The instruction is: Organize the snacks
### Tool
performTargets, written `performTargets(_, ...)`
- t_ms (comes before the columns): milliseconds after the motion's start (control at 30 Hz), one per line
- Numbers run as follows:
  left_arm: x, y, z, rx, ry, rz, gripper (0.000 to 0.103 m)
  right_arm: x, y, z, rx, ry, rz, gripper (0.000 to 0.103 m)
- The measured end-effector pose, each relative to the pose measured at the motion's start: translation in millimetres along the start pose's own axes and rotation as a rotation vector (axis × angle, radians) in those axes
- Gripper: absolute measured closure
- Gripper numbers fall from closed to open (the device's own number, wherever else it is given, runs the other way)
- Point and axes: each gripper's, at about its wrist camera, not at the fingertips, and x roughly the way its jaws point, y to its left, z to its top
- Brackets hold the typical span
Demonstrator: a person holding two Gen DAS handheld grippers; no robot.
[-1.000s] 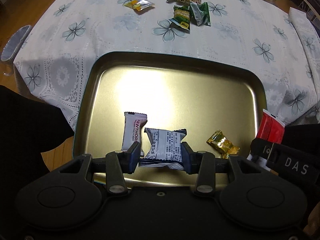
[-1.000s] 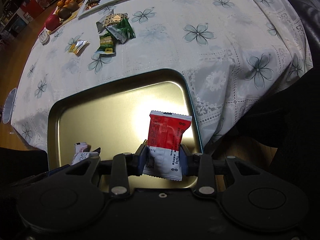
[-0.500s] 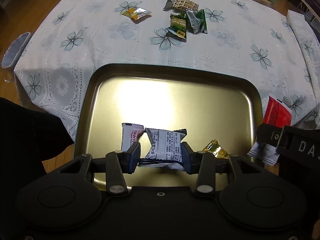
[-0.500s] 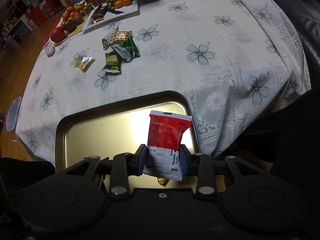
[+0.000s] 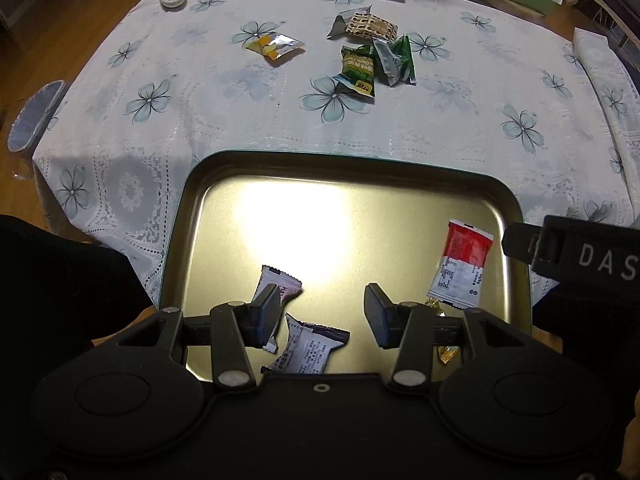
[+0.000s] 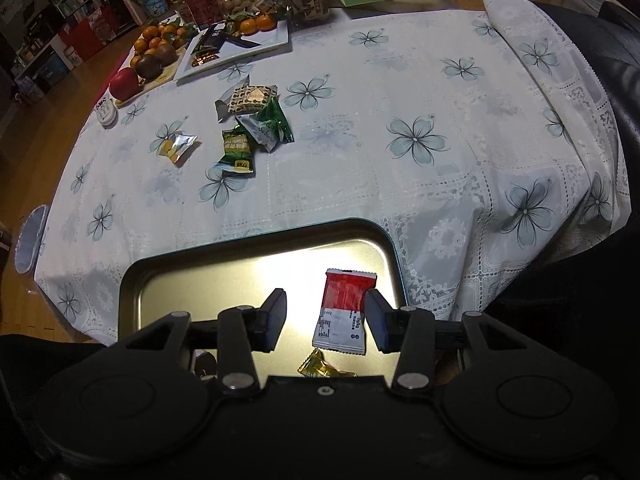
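Now | both your grippers' fingers opening, nothing gripped: left gripper (image 5: 320,316), right gripper (image 6: 326,320) | risk: red packet (image 6: 344,310) beside right finger (image 6: 378,326) snags as you lift, dragged off tray (image 6: 256,240).

Our left gripper (image 5: 322,316) and right gripper (image 6: 326,320) both point steeply down, jaws opening, pads gripping nothing.

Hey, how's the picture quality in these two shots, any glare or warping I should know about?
Left wrist view: strong white glare on the metal tray, tablecloth edges bowed by the fisheye. Right wrist view: the same glare behind the red-and-white packet, dim room beyond, shelves in the far corner soft.
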Motion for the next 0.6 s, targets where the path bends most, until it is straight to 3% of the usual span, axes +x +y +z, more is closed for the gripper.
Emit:
performTargets(400,-1,6,-28,0.015,-0.011,0.042,0.048,0,-9,-37,-0.030,-0.007,-0.018,0.039)
performTargets(600,-1,12,-40,0.009,-0.010,0.046,0.048,1,-10,-53,-0.062,0.003,-0.011,0.038)
